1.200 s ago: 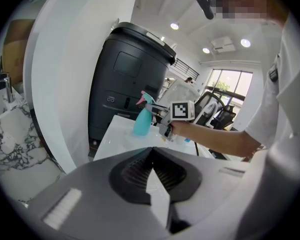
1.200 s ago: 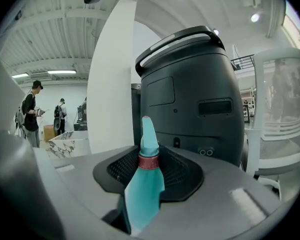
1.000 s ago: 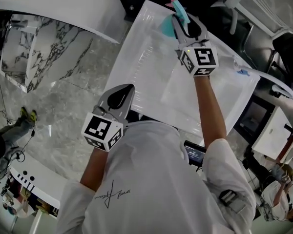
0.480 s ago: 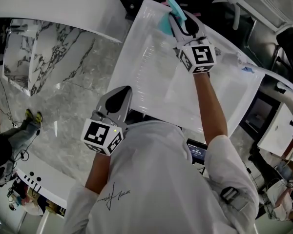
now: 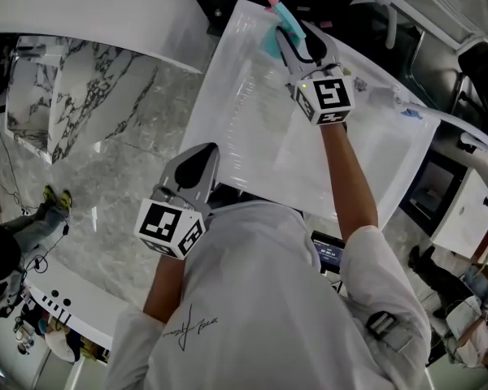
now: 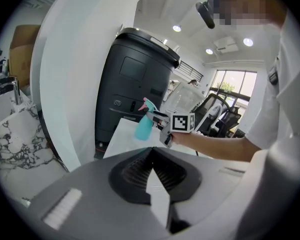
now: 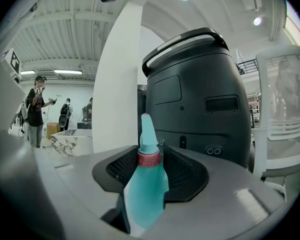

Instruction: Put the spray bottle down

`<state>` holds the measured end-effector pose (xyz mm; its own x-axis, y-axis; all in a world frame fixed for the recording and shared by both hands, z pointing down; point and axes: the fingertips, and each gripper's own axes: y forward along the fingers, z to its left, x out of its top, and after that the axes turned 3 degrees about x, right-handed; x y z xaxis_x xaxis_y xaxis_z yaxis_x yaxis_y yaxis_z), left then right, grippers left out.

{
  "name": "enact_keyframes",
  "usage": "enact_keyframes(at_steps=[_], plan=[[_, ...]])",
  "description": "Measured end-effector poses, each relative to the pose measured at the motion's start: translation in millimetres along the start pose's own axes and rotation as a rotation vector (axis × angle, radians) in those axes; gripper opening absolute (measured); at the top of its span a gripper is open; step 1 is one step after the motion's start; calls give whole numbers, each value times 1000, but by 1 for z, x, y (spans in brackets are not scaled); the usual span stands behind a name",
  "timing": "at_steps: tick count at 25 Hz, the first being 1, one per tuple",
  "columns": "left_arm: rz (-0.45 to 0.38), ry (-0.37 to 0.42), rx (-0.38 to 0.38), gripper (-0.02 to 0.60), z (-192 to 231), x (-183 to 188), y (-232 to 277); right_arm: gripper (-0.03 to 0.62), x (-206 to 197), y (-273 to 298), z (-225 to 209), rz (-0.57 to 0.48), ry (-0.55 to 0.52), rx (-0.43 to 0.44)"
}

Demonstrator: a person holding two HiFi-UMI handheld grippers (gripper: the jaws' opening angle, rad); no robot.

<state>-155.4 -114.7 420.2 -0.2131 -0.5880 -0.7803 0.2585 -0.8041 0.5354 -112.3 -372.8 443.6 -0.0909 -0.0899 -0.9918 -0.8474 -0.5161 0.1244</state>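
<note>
Your left gripper (image 5: 210, 151) hangs just off the near left edge of the long white rectangular table (image 5: 252, 136). Its jaws are closed together with nothing between them, and it has no part in this step.

Across the table, over the far corner, your right gripper (image 5: 293, 32) holds the teal plastic spray bottle (image 7: 147, 184). The jaws are clamped on either side of its body just below the pink collar, and the bottle stands upright with the nozzle on top. You look to be in the placing step: the bottle is at the table but not yet let go. From the head view I cannot tell whether its base already touches the tabletop or hovers just above it; the left gripper view suggests it is very close to the surface.

The next move, as I judge it, calls for three things:
- Bring the bottle straight down until the base sits flat.
- Spread the jaws wide enough to clear both sides.
- Draw the gripper back along its own line so that a jaw does not tip the bottle.

You are working close to the far edge, and a large dark grey rounded machine (image 7: 200, 99) stands just beyond it. Setting the bottle a little inward from that corner would be safer.
</note>
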Motion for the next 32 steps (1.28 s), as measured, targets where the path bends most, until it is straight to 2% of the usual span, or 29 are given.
enact_keyframes(at_steps=[10, 32], plan=[[-7, 5, -4, 32, -2, -1, -5, 187, -8, -4, -1, 37, -2, -25], [-6, 28, -55, 32, -17, -5, -9, 198, 3, -24, 0, 38, 25, -46]])
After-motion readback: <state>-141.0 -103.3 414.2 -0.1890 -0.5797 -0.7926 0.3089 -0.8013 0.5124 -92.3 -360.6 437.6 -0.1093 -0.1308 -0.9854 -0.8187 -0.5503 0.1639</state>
